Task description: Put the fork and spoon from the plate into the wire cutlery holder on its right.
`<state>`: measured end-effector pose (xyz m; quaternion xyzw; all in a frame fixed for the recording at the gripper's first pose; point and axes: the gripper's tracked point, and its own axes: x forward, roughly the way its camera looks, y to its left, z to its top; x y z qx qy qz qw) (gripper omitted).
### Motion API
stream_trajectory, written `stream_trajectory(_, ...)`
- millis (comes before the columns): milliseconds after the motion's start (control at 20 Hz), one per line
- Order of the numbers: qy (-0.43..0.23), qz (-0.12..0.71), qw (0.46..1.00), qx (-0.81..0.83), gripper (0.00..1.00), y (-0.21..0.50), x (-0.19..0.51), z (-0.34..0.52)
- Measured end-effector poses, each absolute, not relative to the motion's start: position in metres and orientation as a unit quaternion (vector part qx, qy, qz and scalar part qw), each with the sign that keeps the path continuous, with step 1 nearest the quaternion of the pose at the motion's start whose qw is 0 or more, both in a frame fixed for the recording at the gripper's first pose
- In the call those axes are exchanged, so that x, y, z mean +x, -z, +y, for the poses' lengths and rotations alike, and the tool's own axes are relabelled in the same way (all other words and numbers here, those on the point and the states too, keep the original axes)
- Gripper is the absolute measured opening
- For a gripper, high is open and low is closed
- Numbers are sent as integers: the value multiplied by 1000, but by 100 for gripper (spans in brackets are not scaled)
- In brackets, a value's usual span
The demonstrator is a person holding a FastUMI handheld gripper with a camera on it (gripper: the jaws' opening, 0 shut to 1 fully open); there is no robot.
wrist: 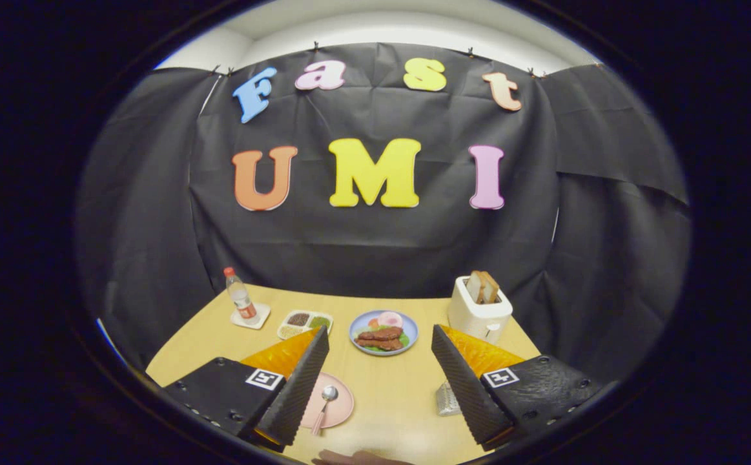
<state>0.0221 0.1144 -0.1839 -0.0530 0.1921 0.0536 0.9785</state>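
Hovering above the near edge of the table (388, 394), the gripper (375, 387) has its fingers spread wide with nothing between them but bare tabletop.

The spoon (323, 405) lies on the pink plate (343, 403), low and to the left — just inside the left finger's tip, bowl toward the far side, handle running back toward the near edge, its long axis roughly along the fingers' own line. The plate is partly hidden behind the left finger; I cannot tell where the fork lies. The holder (445, 399) sits to the right, tucked against the right finger with only a sliver of its mesh showing. So plate left, holder right, gripper between and above both.

Judgement: the coming move needs a drop down and a shift left to straddle the spoon handle across its width.

Surface is pale wood, flat and matte. Farther off, well apart from the work: a blue dish (383, 332) of food at centre, a toaster (479, 313) with bread to the right, a small tray (304, 323) and a bottle (241, 298) on a coaster to the left. Black cloth walls close the booth. At the very near edge a hand (356, 457) shows faintly.
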Motion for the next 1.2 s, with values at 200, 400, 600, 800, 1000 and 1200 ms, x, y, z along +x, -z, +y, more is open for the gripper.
stream_trajectory(200, -64, 261, 962, -48, 96, 247, 25, 143)
stream_trajectory(400, -68, 326, 940, -74, 96, 318, 28, 166)
stream_trajectory(600, -63, 380, 920, -71, 94, 371, 25, 181)
stream_trajectory(800, -62, 438, 893, -84, 94, 427, 17, 190)
stream_trajectory(1000, -60, 459, 881, -101, 93, 461, 12, 188)
stream_trajectory(1200, -27, 498, 864, -63, 86, 491, 8, 185)
